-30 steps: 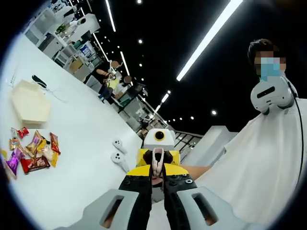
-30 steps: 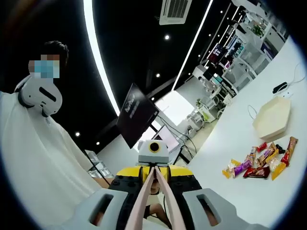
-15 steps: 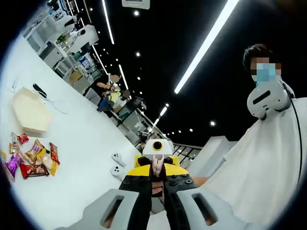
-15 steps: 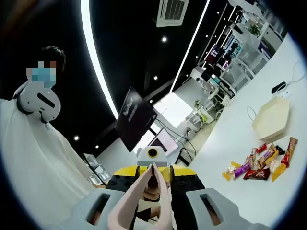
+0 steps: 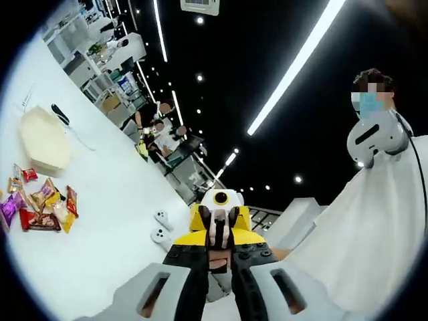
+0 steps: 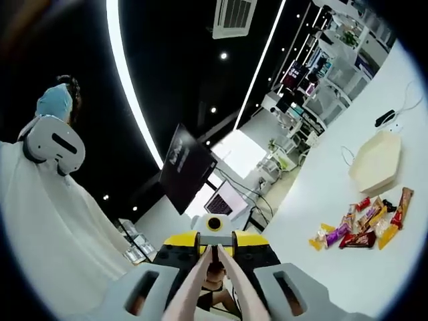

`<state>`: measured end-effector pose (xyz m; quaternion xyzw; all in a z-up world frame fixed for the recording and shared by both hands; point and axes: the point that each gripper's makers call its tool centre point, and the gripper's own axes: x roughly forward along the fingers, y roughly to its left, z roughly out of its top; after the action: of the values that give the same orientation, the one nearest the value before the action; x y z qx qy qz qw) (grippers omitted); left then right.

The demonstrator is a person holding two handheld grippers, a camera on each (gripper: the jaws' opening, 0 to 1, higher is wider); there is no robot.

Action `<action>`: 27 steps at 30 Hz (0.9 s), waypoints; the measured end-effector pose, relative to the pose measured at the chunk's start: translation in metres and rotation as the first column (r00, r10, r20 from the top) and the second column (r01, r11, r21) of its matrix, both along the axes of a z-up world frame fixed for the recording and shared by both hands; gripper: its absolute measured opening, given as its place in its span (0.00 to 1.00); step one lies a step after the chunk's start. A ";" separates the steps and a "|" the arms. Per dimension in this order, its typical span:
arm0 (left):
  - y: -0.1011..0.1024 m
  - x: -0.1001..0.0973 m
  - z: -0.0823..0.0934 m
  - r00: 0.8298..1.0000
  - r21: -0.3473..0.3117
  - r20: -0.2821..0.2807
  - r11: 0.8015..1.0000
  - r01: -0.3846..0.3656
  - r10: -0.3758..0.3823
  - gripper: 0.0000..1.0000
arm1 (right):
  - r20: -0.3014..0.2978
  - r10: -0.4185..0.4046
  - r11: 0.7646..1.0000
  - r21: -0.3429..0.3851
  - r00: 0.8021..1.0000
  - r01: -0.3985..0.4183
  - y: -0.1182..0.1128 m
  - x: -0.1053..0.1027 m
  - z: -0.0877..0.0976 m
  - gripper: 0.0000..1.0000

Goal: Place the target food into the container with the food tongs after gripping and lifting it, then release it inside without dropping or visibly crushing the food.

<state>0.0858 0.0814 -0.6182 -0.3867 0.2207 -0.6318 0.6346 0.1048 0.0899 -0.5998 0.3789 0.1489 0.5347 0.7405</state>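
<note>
- Two grippers face each other above a white table [image 6: 348, 281]. In each view the yellow and black front of the other one sits at the centre, just above the view's own grey jaws.
- The right gripper [image 6: 214, 267] pinches the pink food tongs [image 6: 192, 289]. The two arms of the tongs lie between its jaws and run forward until the tips meet near the centre of the right gripper view.
- The left gripper [image 5: 217, 267] has its jaws spread wide and holds nothing between them.
- The target food is a small heap of wrapped snacks [image 6: 364, 224] which lies on the table. It is at 3 o'clock in the right gripper view and at 9 o'clock in the left gripper view [image 5: 40, 207], well apart from both grippers.
- The container, a pale hexagonal box [image 6: 378, 160], stands just beyond the snacks, at 2 o'clock in the right gripper view and at 10 o'clock in the left one [image 5: 43, 137]. I cannot tell what is inside.
- A black device with a thin cable [image 5: 60, 114] lies behind the box.
- Two white hand controllers [image 5: 159, 227] lie on the table near the centre of the left gripper view.
- A person in a white smock [image 5: 374, 241] wears a white headset at the neck [image 6: 57, 144].
- A dark monitor [image 6: 186, 167] stands at 11 o'clock of the opposite gripper in the right gripper view.
</note>
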 end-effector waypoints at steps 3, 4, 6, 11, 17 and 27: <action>-0.002 0.002 0.001 0.999 0.006 -0.045 1.000 0.025 -0.025 0.10 | -0.032 0.022 1.000 0.002 0.999 -0.022 0.001 -0.001 0.000 0.19; -0.002 0.002 0.002 0.998 0.012 -0.054 0.999 0.034 -0.034 0.12 | -0.031 0.030 1.000 -0.002 0.999 -0.030 0.000 -0.001 0.000 0.19; -0.002 0.001 0.003 0.996 0.016 -0.074 0.999 0.042 -0.041 0.17 | -0.035 0.029 1.000 0.003 0.999 -0.029 0.000 -0.001 0.001 0.21; 0.002 0.001 0.003 0.998 0.012 -0.056 1.000 0.013 -0.012 0.24 | -0.040 0.038 0.999 -0.001 0.998 -0.038 0.002 -0.001 0.001 0.23; 0.007 -0.002 -0.001 0.998 0.033 -0.059 0.999 -0.006 0.008 0.26 | -0.023 0.059 0.997 -0.042 0.998 -0.060 0.007 -0.005 -0.001 0.24; 0.016 -0.010 0.005 1.000 0.037 -0.017 0.999 -0.015 0.016 0.17 | 0.012 0.089 0.993 -0.073 0.996 -0.088 0.015 -0.018 0.004 0.22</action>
<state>0.0758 0.0972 -0.6130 -0.3820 0.2347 -0.6192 0.6446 0.0866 0.1051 -0.5955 0.3408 0.1792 0.5640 0.7305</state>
